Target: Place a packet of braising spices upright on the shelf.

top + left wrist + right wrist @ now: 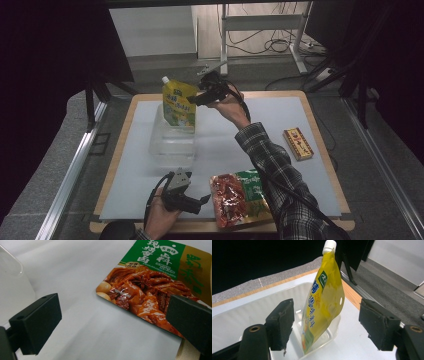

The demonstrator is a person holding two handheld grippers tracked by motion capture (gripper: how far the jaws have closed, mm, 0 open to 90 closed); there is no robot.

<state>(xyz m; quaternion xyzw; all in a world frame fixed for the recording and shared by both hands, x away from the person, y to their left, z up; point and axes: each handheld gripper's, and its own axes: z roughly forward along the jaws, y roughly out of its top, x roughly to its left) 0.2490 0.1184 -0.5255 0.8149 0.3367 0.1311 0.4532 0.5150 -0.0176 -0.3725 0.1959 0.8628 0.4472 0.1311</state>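
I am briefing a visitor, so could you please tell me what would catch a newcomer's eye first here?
The yellow spout pouch stands upright in the clear tray at the far side of the table, with the right gripper open around it and not touching. Near the front edge lies a red and green snack packet, just beside the open left gripper.

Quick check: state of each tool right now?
Left tool: open, holding nothing, by the snack packet.
Right tool: open, pouch between its jaws, not gripped.

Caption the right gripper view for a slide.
Open right gripper flanks a yellow spouted pouch standing in a clear tray.
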